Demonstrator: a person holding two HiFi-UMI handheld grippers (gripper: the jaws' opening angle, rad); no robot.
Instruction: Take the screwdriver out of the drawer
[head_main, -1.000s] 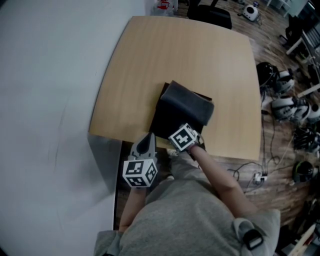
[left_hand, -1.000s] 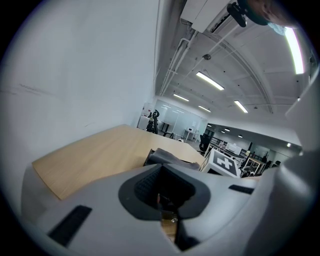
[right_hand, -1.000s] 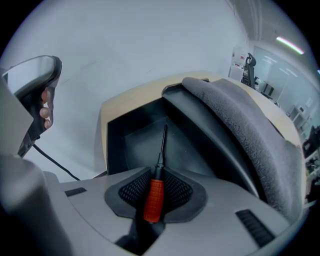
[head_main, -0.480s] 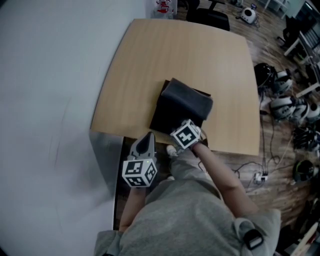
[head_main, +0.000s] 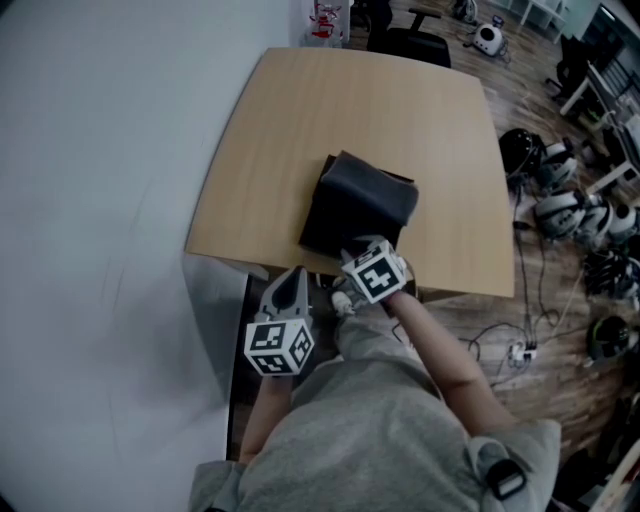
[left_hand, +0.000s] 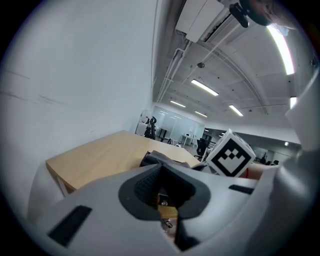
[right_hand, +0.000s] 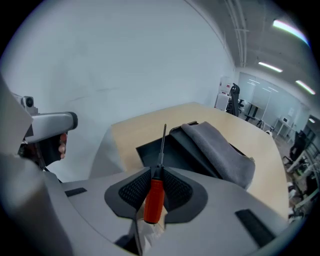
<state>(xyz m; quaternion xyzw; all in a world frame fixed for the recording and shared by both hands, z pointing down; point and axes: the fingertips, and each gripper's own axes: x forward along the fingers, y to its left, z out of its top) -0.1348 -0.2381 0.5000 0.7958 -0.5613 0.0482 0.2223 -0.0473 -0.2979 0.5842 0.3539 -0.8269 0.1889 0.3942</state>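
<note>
The right tool (right_hand: 158, 175) pinches the screwdriver (right_hand: 154, 200) by its red handle, shaft pointing at the open black drawer (right_hand: 148, 150) on the counter's (head_main: 380, 110) near edge. The left tool (left_hand: 160, 175) is pressed together, empty. Removal looks nearly done; the next move calls for carrying the screwdriver clear.

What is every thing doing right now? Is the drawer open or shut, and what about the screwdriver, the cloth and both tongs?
drawer: pulled open.
screwdriver: held by its red handle, shaft pointing out ahead.
right tongs: shut on the screwdriver.
left tongs: shut, nothing between them.
grey cloth: draped loosely behind the open drawer.
</note>
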